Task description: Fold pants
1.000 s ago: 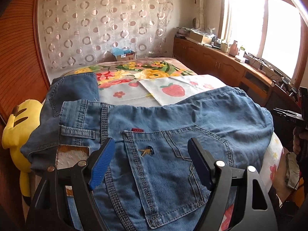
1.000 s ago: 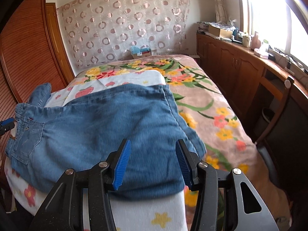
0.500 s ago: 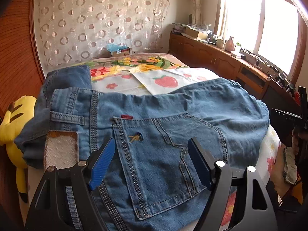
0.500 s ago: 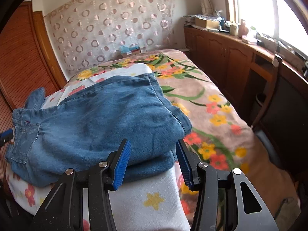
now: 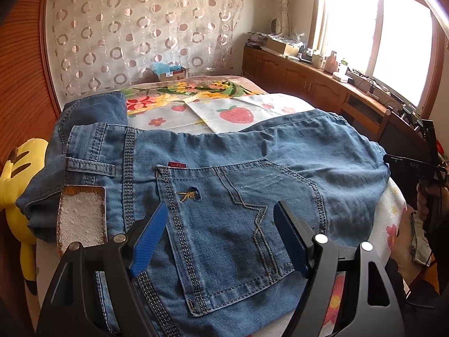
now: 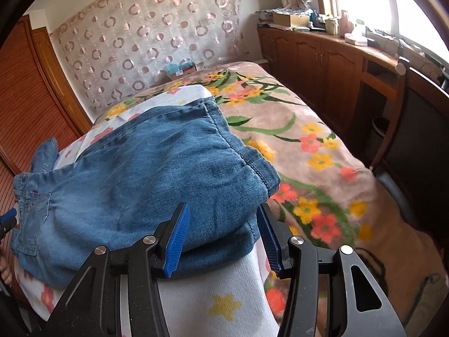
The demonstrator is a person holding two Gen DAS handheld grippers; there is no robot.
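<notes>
Pants: the blue denim pants (image 5: 224,174) lay folded across the near end of the bed, filling the middle of the left wrist frame, back pocket (image 5: 241,224) facing up at centre. In the right wrist frame the same pants (image 6: 146,174) stretched from the left edge to the centre, the folded leg ends stacked in two layers at lower centre.

Waistband end: at left of the left wrist frame, a belt loop and a pale rough patch (image 5: 81,221) with a brown border showed (a label, by the look of it).

Left gripper: the left gripper (image 5: 221,238) stood at the bottom of its frame, blue pads spread wide over the pocket, nothing pinched between them.

Right gripper: the right gripper (image 6: 224,233) sat at lower centre of its frame, pads apart, with the stacked denim edge lying between them; whether the pads pressed on the cloth I could not tell.

Under the pants: a white cloth (image 5: 235,112) printed with strawberries and flowers, over a floral blanket (image 6: 308,146) that filled the right half of the right wrist frame.

Surroundings: a yellow plush toy (image 5: 19,174) at the left edge, a circle-patterned curtain (image 5: 140,33) at upper centre, wooden cabinets (image 6: 322,56) beneath a bright window at upper right.
</notes>
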